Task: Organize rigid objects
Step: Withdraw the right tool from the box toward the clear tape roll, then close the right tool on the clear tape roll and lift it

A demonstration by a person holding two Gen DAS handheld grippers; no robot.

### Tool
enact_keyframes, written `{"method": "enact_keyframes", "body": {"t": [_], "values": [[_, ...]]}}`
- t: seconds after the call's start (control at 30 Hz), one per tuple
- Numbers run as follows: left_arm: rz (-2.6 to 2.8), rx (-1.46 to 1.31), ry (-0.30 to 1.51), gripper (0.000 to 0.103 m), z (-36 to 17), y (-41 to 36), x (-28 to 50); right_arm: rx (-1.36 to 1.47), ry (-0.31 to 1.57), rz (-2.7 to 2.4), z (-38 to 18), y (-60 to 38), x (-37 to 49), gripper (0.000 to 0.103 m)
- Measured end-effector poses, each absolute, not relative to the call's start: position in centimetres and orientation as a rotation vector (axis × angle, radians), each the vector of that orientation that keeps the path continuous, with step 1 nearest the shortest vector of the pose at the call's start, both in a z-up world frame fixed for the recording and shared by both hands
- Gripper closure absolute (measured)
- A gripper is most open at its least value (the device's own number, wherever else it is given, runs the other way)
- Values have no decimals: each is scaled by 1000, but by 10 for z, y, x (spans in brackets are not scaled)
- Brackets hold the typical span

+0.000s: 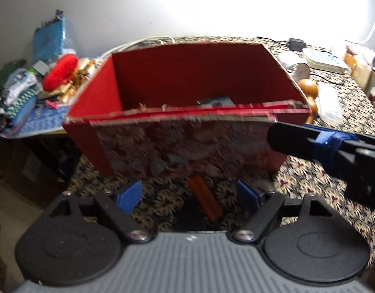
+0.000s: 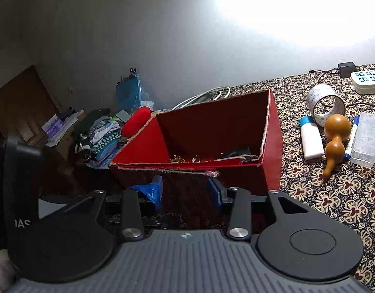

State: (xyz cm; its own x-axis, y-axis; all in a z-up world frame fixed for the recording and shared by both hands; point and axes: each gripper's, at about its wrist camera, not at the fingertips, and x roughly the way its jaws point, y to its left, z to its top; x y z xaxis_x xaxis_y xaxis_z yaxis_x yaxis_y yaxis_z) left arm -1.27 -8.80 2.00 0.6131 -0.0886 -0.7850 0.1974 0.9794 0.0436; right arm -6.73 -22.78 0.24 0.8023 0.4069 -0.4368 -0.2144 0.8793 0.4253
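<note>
Red box (image 2: 270, 144) on patterned table already holds a few items; gourd (image 2: 334, 134), bottle (image 2: 310, 141), marker etc. remain outside. Left gripper (image 1: 189, 195) & right gripper (image 2: 187, 190) both open, empty.

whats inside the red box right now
Over the red box's near wall, a dark blackish object and some small golden bits show on its floor. That wall hides the rest of the floor, so anything else in there can't be seen.

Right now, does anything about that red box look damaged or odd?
Yes. The red box has a frayed, ragged near rim, with the covering peeling along the top edge. It looks worn rather than freshly broken. Nothing appears spilled around it.
</note>
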Motion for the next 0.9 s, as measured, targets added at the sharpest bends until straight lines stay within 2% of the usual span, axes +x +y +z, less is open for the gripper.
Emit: {"method": "enact_keyframes", "body": {"t": [0.33, 0.6, 0.9], "values": [[-309, 56, 962, 20, -15, -69, -35, 413, 744, 301, -47, -234, -75, 78], [-397, -5, 1014, 20, -32, -63, -28, 412, 776, 266, -52, -227, -69, 79], [-566, 63, 900, 21, -24, -94, -19, 560, 812, 170, -61, -250, -54, 79]]}}
